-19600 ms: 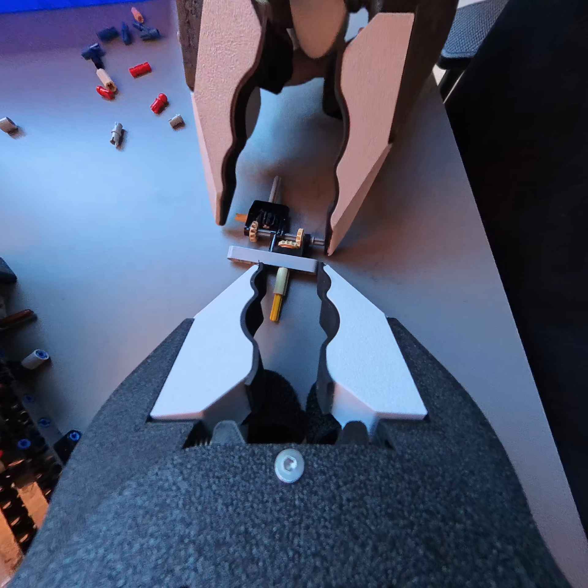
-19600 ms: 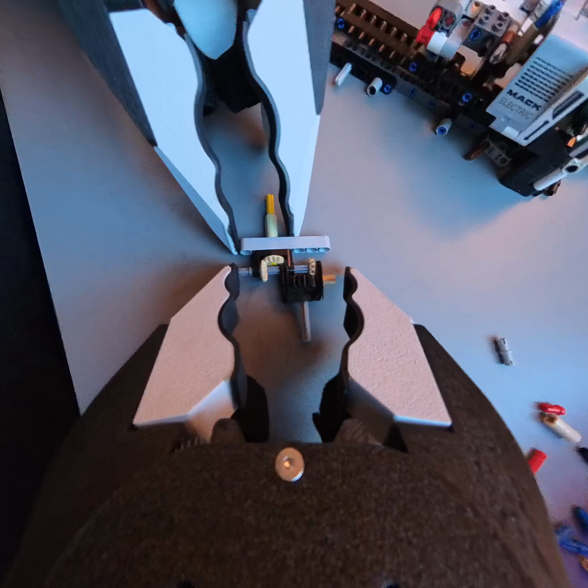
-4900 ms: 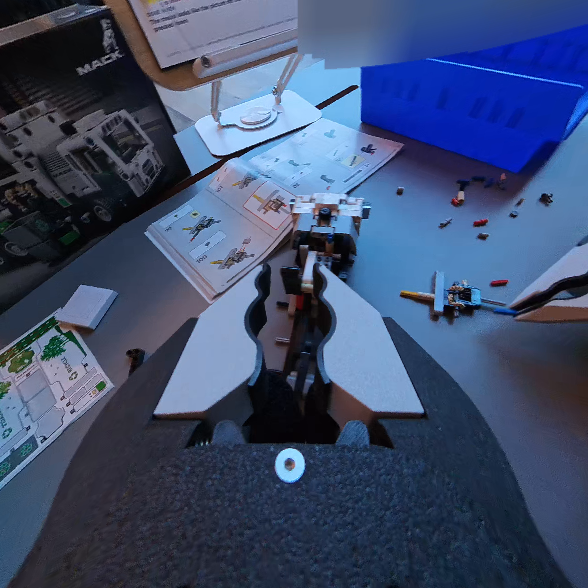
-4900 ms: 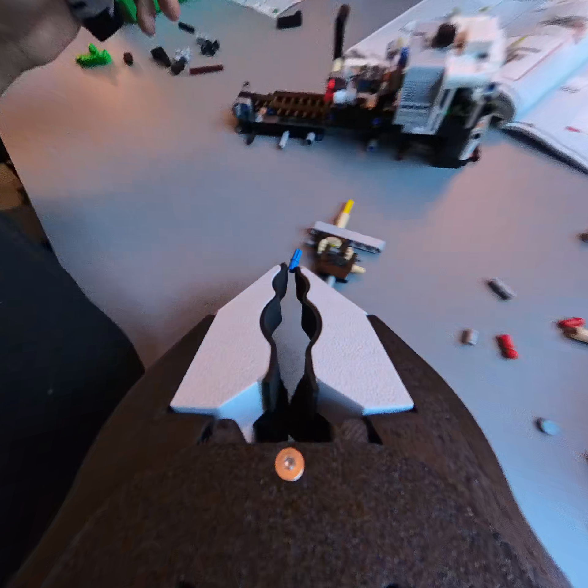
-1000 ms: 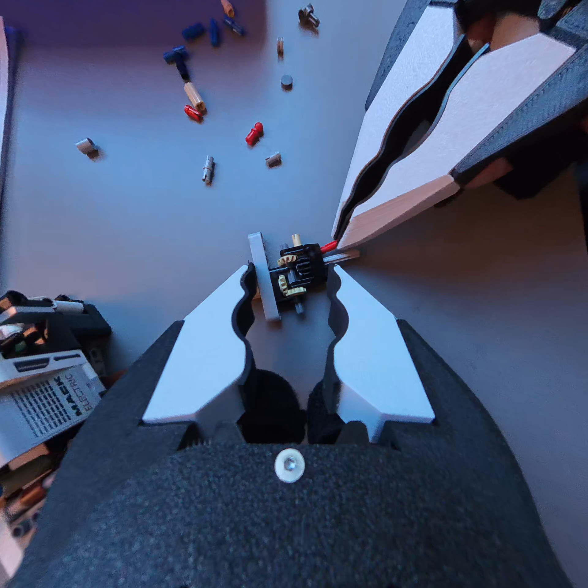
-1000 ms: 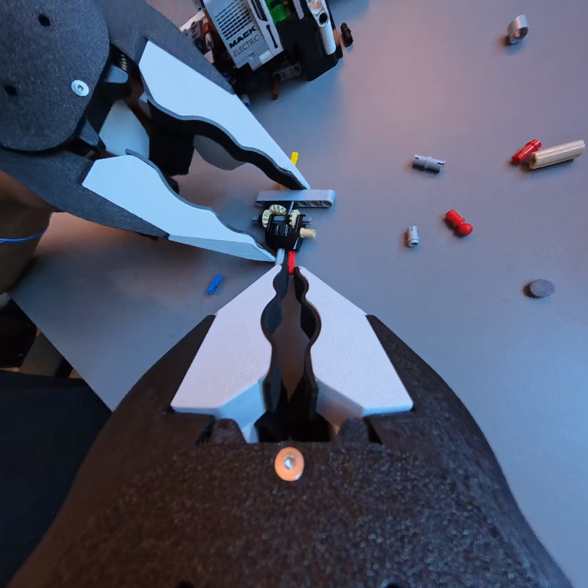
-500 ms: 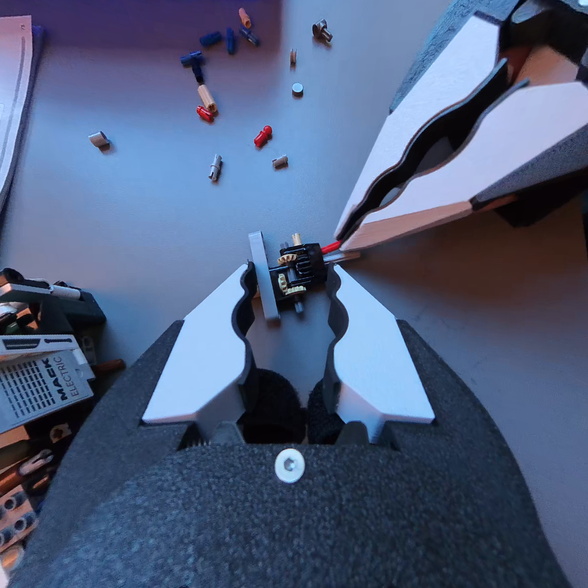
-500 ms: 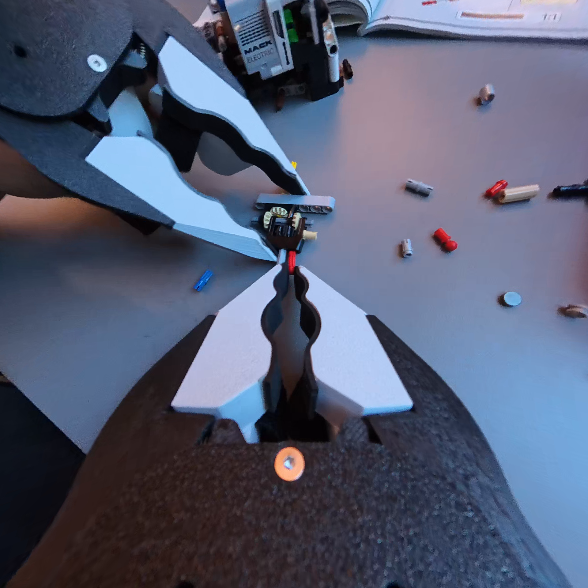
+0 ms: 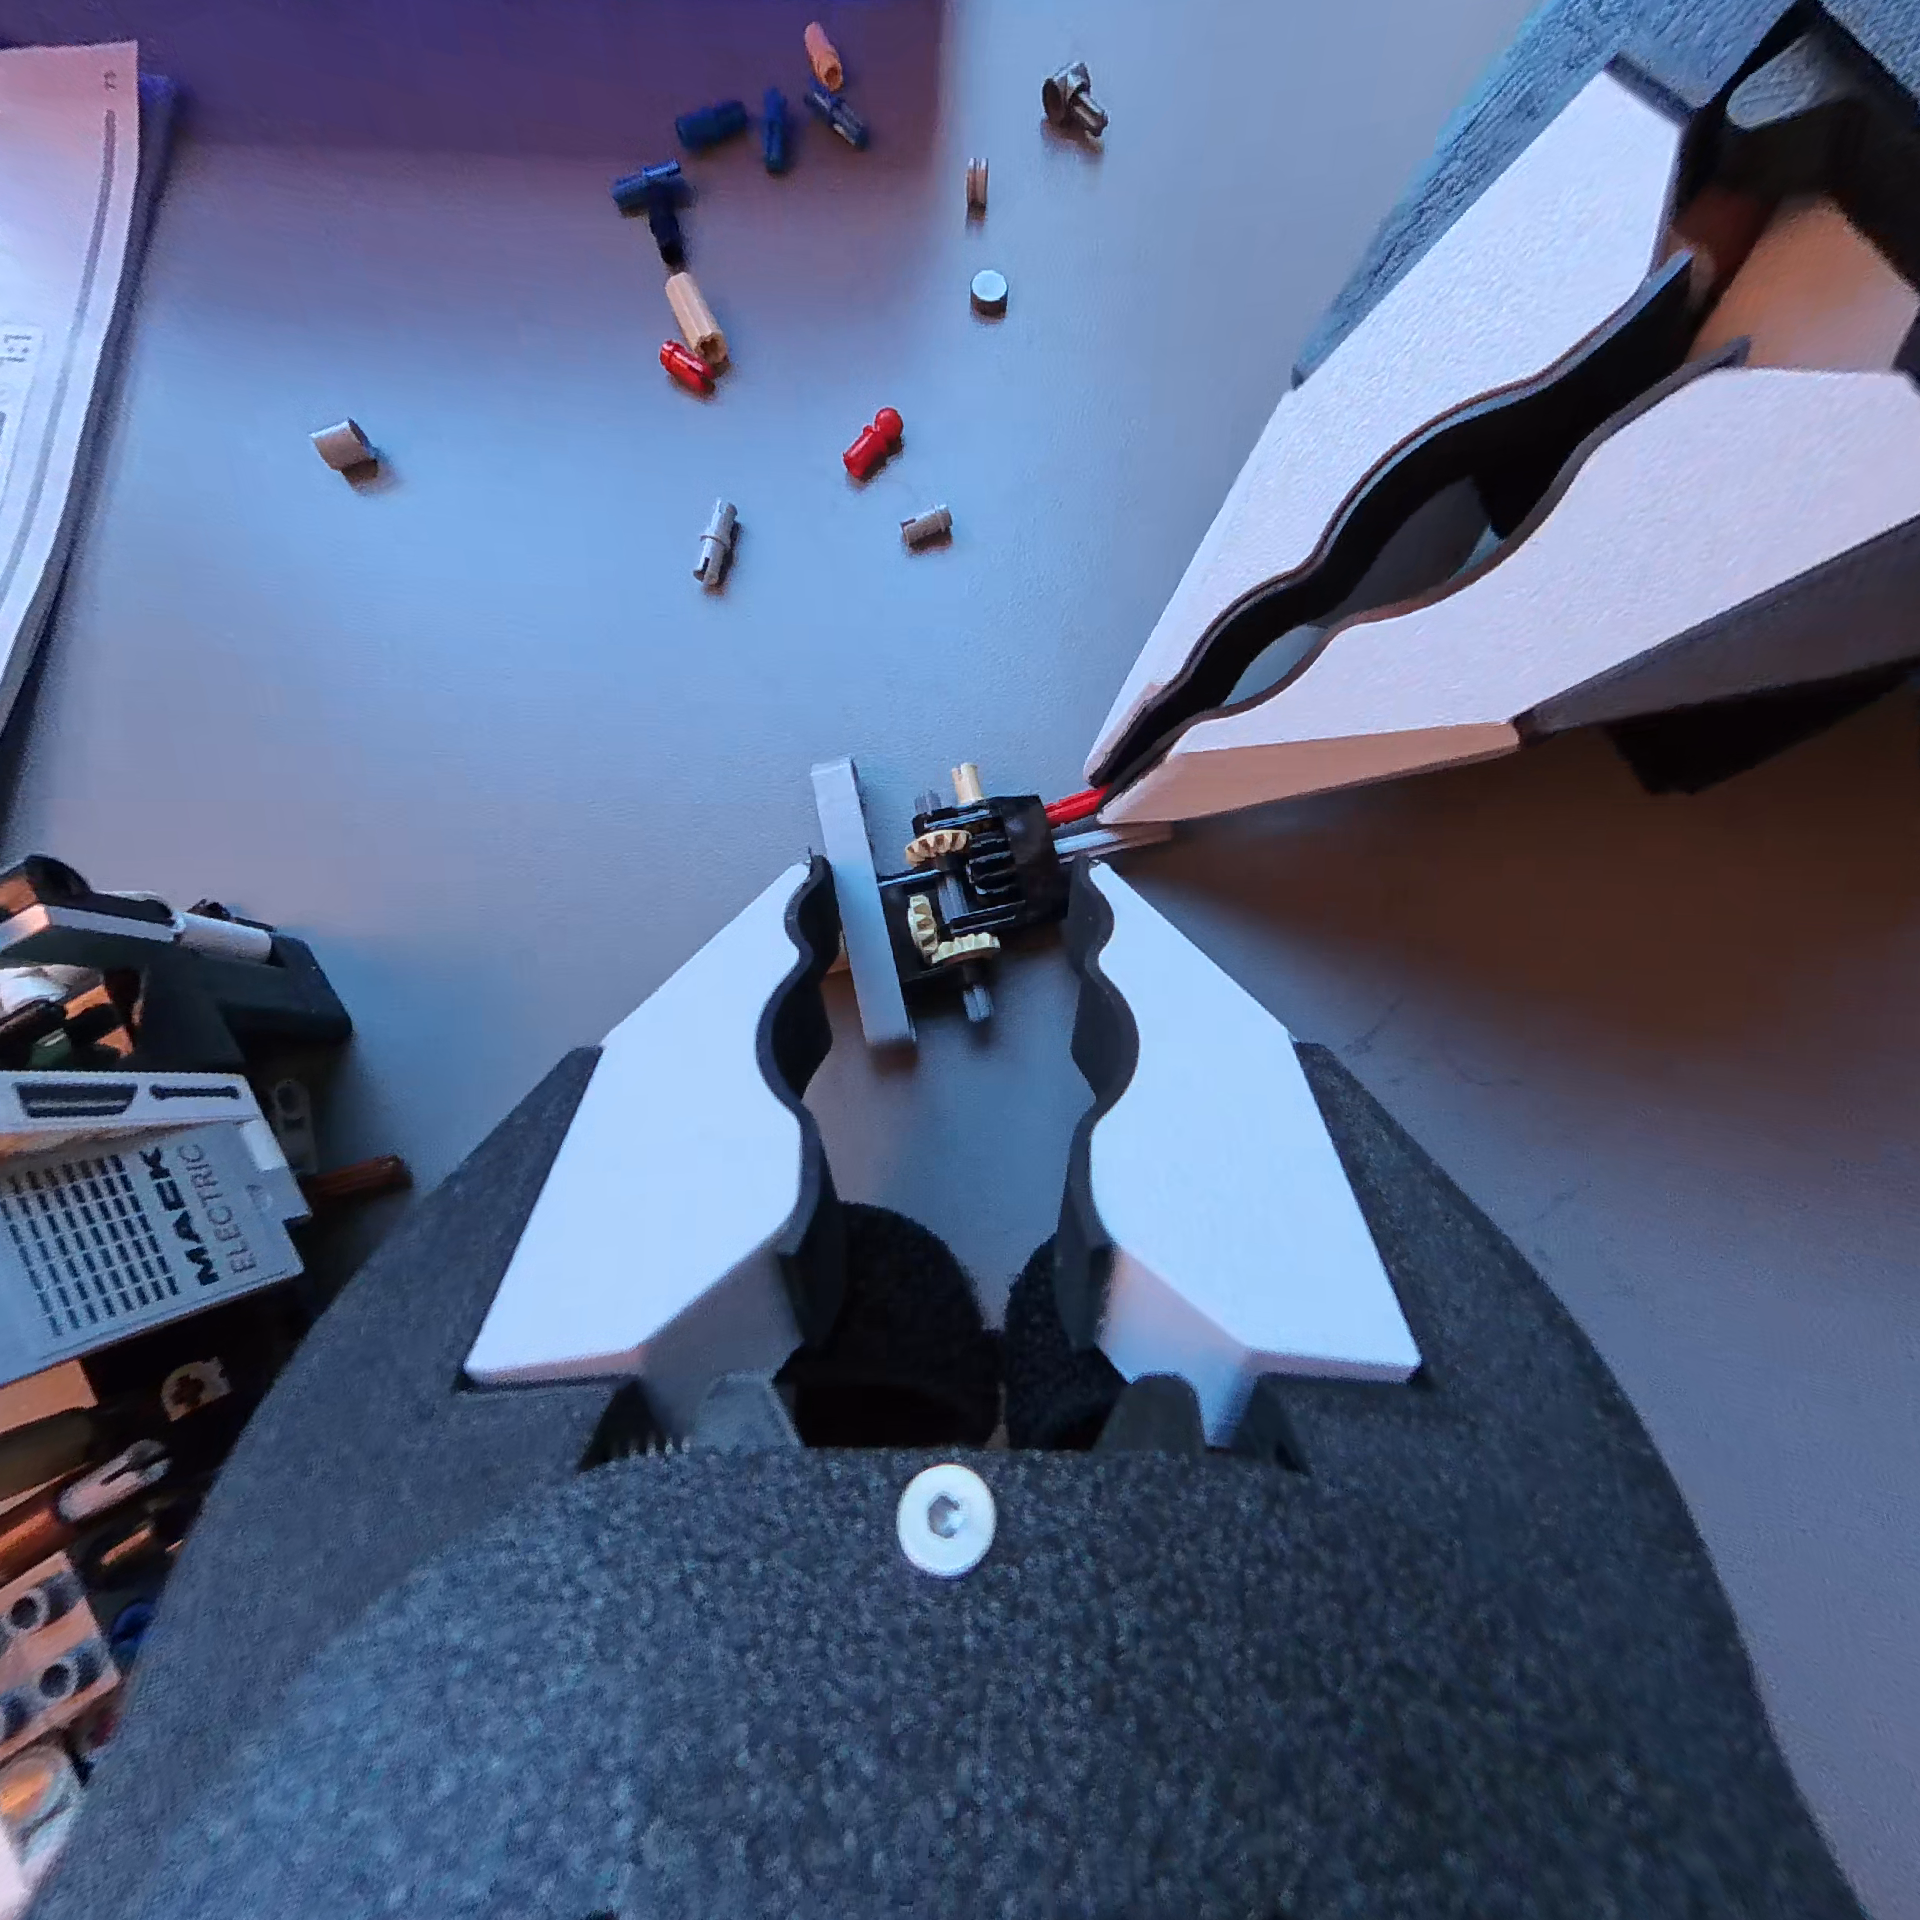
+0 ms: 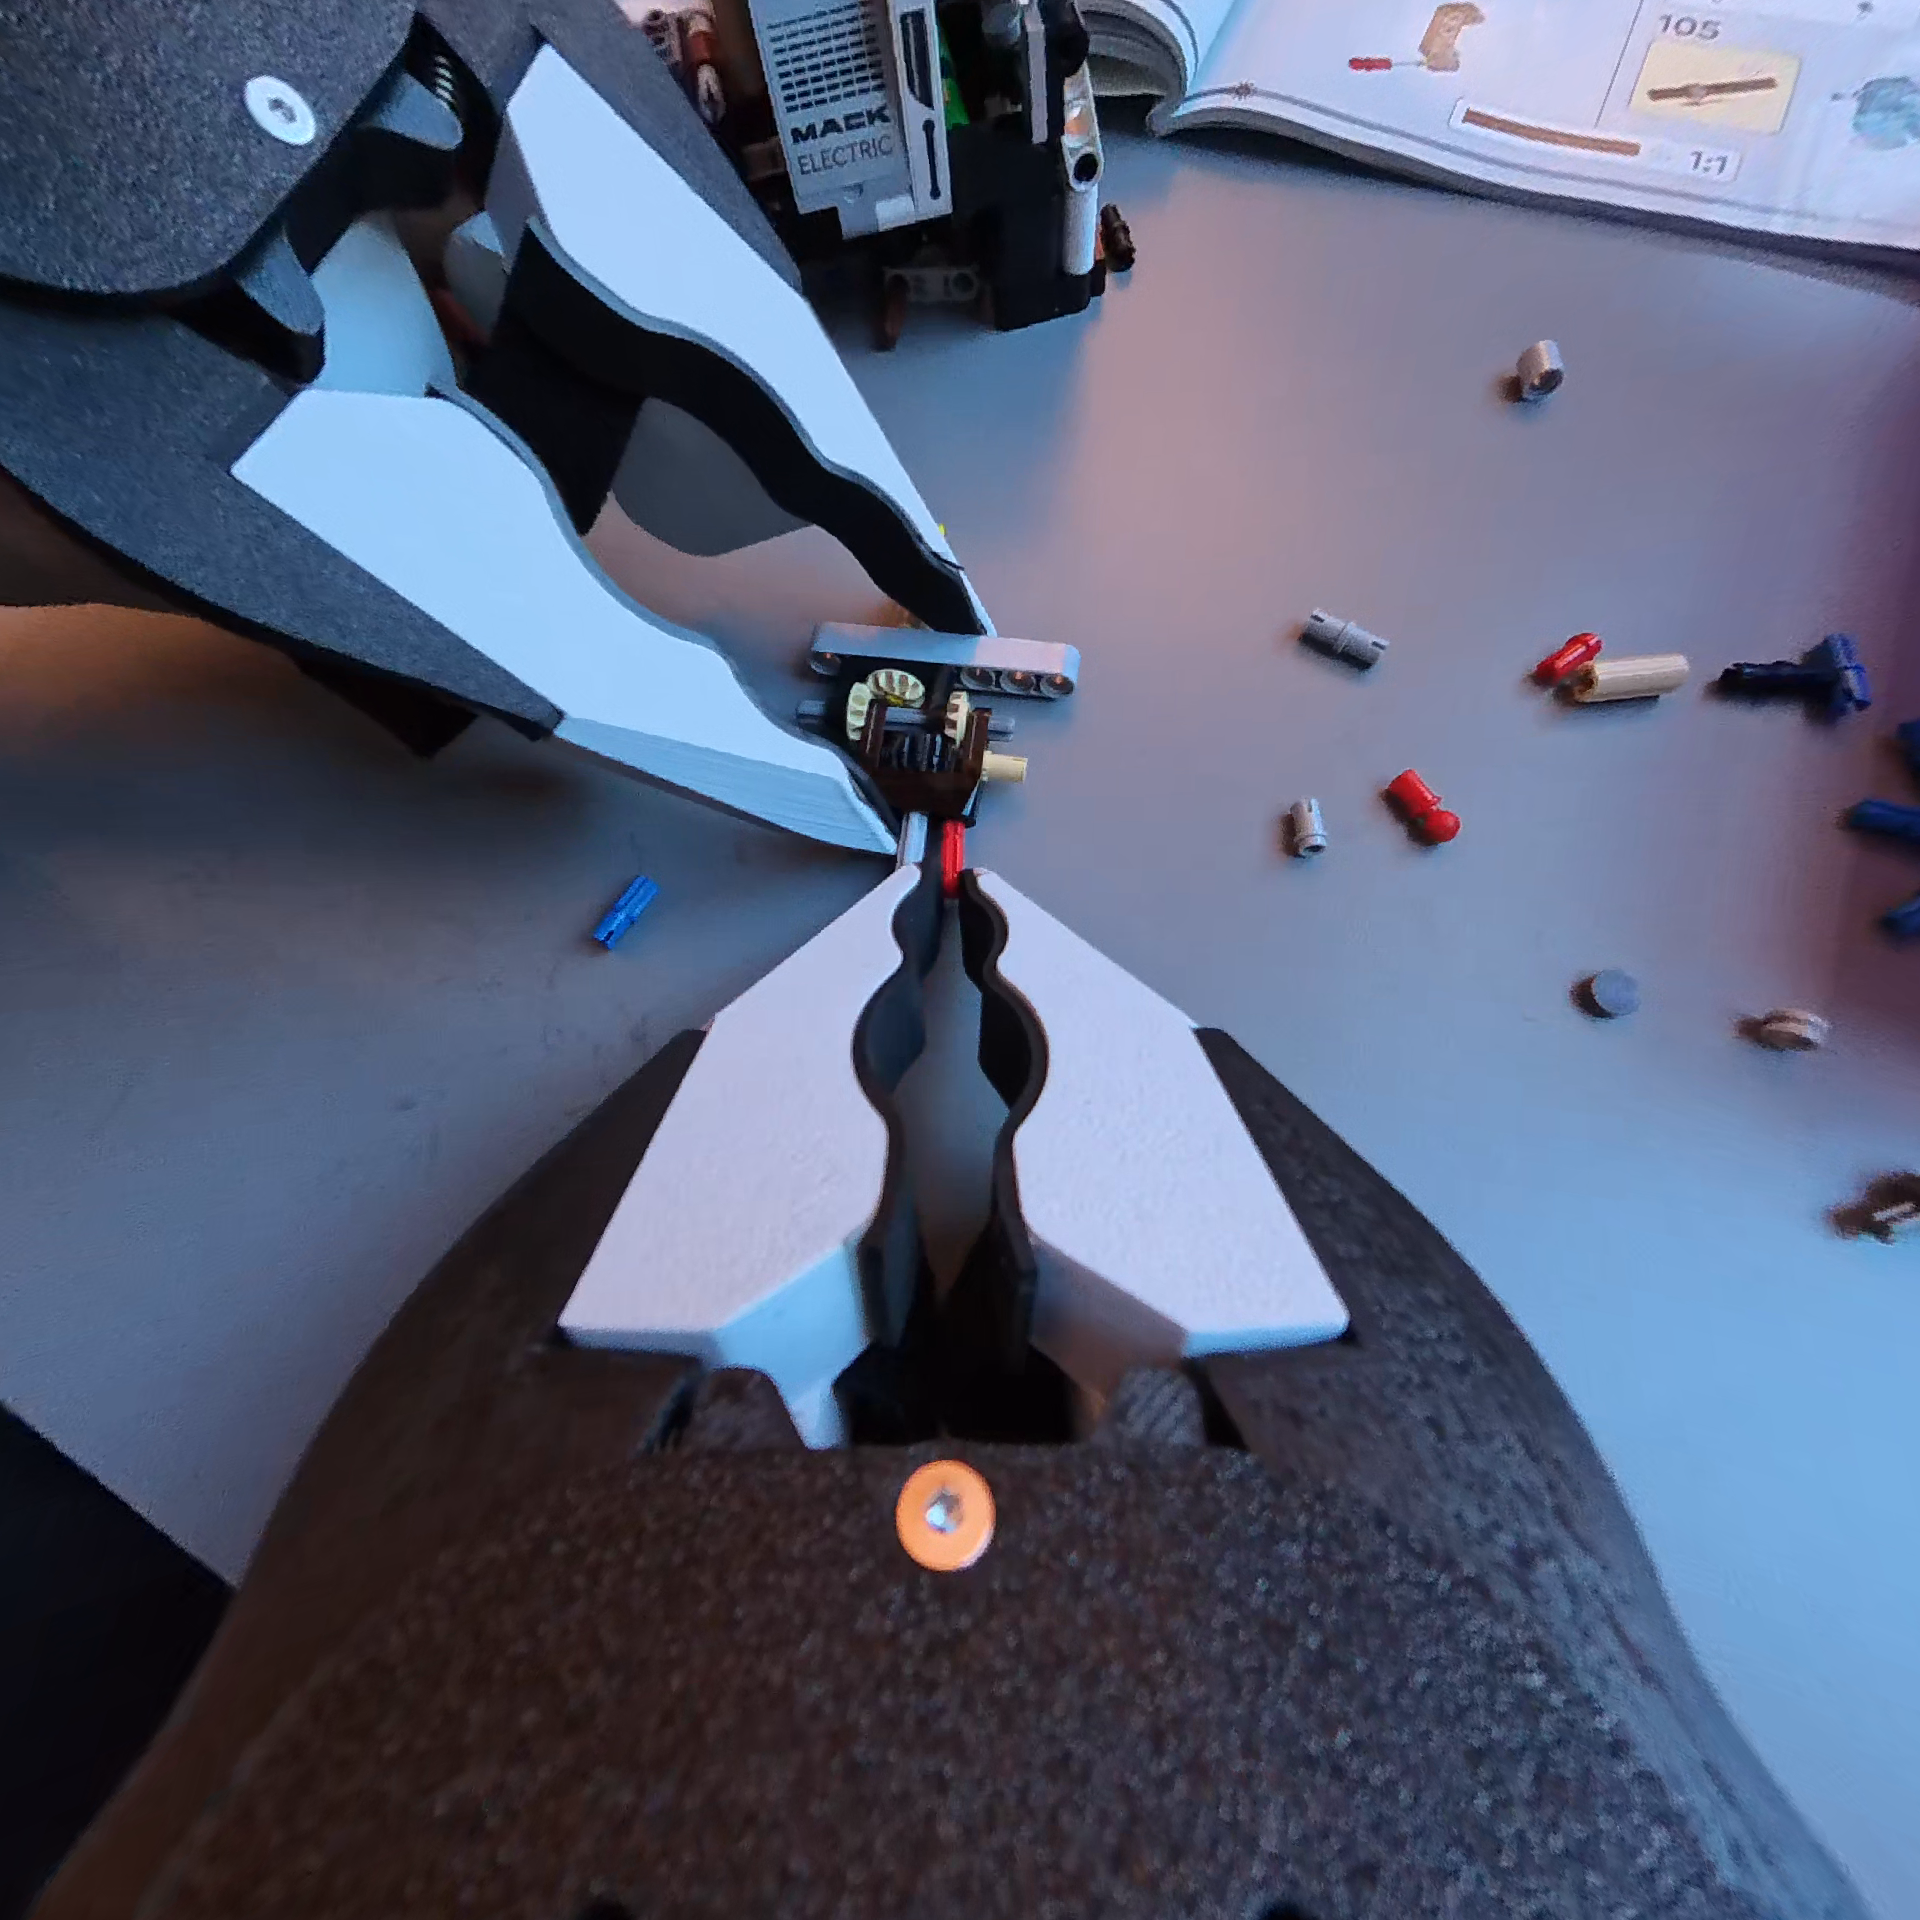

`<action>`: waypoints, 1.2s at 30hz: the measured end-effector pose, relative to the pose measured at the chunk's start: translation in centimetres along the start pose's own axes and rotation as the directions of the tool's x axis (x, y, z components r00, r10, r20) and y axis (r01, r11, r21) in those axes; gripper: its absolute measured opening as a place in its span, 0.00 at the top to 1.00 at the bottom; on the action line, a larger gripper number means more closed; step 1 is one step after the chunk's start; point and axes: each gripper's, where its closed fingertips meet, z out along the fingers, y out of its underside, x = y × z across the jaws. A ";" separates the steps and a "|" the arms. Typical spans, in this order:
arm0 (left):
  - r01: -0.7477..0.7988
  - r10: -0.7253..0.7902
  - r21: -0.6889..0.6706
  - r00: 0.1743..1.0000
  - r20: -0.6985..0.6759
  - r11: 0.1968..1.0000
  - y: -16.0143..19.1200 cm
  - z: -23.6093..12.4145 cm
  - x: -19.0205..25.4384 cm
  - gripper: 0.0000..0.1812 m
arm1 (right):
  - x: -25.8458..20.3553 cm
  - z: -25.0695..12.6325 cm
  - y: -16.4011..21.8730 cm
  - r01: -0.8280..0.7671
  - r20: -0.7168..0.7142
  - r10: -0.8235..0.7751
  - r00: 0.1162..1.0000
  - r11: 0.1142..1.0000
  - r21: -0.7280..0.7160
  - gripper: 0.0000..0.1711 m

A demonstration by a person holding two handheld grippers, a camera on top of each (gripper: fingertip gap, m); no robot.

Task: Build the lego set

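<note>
A small gear assembly (image 9: 971, 883), a black housing with tan gears on a grey beam (image 9: 857, 914), rests on the grey table. My left gripper (image 9: 948, 873) is shut on it, one finger on the beam and the other on the housing. My right gripper (image 10: 940, 883) is shut on a red pin (image 10: 951, 850), whose tip meets the near side of the housing (image 10: 920, 764). The left wrist view shows the right gripper (image 9: 1107, 779) coming in from the right with the red pin (image 9: 1075, 802). The right wrist view shows the left gripper (image 10: 928, 727) coming in from the left.
The part-built truck (image 10: 914, 156) stands behind the left gripper, beside an open instruction booklet (image 10: 1558, 94). Loose pins lie to the right: red (image 10: 1421, 805), grey (image 10: 1342, 636), tan (image 10: 1626, 677). A blue pin (image 10: 625, 910) lies near the table edge. Left and right tips are no more than a few centimetres apart.
Five seconds ago the right gripper held a blue pin and the left was at the truck. Now the blue pin lies on the table. Over the last second both grippers stay at the assembly.
</note>
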 end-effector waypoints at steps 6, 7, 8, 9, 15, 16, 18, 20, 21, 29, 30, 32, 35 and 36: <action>-0.002 0.002 -0.004 1.000 0.007 1.000 0.0 0.0 0.0 0.77 | 0.3 0.1 0.1 0.164 -0.073 -0.165 0.984 0.986 -0.021 0.99; -0.002 0.002 -0.002 1.000 0.007 1.000 0.0 0.0 0.0 0.77 | 0.3 0.2 0.1 0.200 -0.078 -0.201 0.977 0.980 -0.025 0.99; -0.004 0.004 0.001 1.000 0.007 1.000 0.0 0.0 0.0 0.77 | 0.4 0.2 0.1 0.221 -0.074 -0.222 0.972 0.975 -0.025 0.99; -0.005 0.005 0.003 1.000 0.006 1.000 0.0 0.0 0.0 0.77 | 0.3 0.2 0.1 0.251 -0.071 -0.252 0.965 0.968 -0.023 0.99; -0.018 0.018 0.001 1.000 0.003 1.000 0.1 -0.1 0.2 0.77 | 0.3 -0.7 0.1 0.072 0.109 -0.070 0.992 0.997 -0.009 0.99; -0.018 0.018 -0.006 1.000 0.004 1.000 0.1 -0.1 0.1 0.77 | 0.7 -1.0 0.2 0.044 0.119 -0.041 0.992 0.999 -0.020 0.99; -0.027 0.027 -0.009 0.999 0.023 1.000 0.1 -0.2 -0.1 0.77 | 1.8 -1.1 0.5 0.016 0.120 -0.012 0.993 0.999 -0.032 0.99; -0.054 0.053 0.006 0.997 0.053 0.999 -0.1 -0.4 -0.5 0.77 | 2.2 -0.9 0.8 0.009 0.133 -0.003 0.991 0.999 -0.046 0.98; -0.065 0.064 0.021 0.996 0.064 0.998 -0.4 -0.6 -0.6 0.77 | 2.2 -0.8 0.7 0.000 0.150 0.007 0.989 0.999 -0.049 0.98; -0.132 0.065 0.278 0.969 0.236 0.952 -4.9 -5.0 -0.7 0.77 | -0.7 -5.0 -6.5 -0.365 0.617 0.207 0.759 0.921 0.139 0.79; -0.156 0.068 0.314 0.960 0.273 0.936 -5.5 -5.8 -0.5 0.77 | -1.4 -5.4 -7.2 -0.412 0.686 0.230 0.690 0.904 0.112 0.78; -0.208 0.076 0.359 0.934 0.350 0.910 -6.4 -7.3 -0.1 0.77 | -2.7 -5.5 -7.8 -0.439 0.754 0.241 0.611 0.896 0.069 0.77; -0.265 0.077 0.388 0.896 0.437 0.883 -7.2 -8.6 0.9 0.77 | -3.6 -5.8 -8.6 -0.440 0.762 0.212 0.612 0.892 0.104 0.95; -0.277 0.076 0.383 0.883 0.463 0.881 -7.2 -8.8 1.1 0.77 | -3.7 -5.9 -8.6 -0.424 0.753 0.199 0.627 0.898 0.116 0.96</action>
